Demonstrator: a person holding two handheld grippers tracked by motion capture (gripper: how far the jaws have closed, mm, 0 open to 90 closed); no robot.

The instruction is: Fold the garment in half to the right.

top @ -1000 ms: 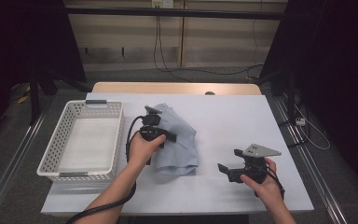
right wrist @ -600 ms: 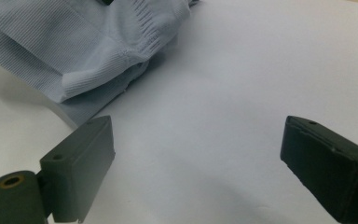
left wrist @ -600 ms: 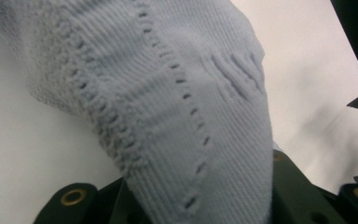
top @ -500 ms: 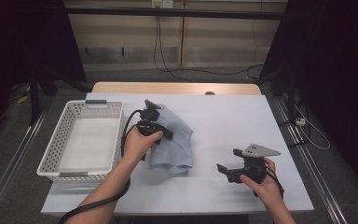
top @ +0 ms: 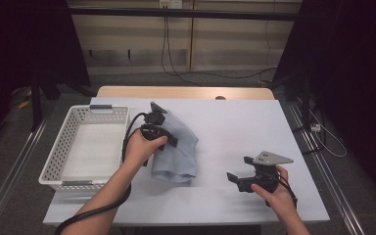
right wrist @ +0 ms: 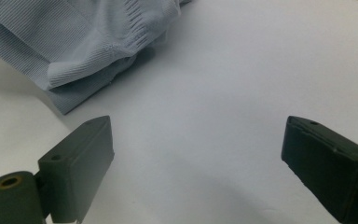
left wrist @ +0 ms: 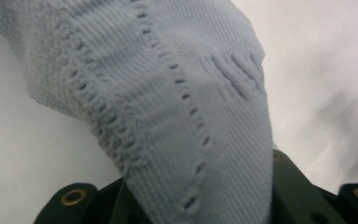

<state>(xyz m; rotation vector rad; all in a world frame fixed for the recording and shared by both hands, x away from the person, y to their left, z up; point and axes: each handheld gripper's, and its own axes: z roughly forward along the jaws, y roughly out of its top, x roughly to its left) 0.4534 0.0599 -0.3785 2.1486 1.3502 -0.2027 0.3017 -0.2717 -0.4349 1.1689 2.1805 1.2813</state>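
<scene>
One cloth (top: 178, 147) is lying on the one desk (top: 235, 127). One basket (top: 61, 152) is sitting beside it. Two grippers are showing: the left gripper (top: 152, 128) and the right gripper (top: 240, 172). Two hands are holding them, the left hand (top: 139, 147) and the right hand (top: 276, 192).
</scene>
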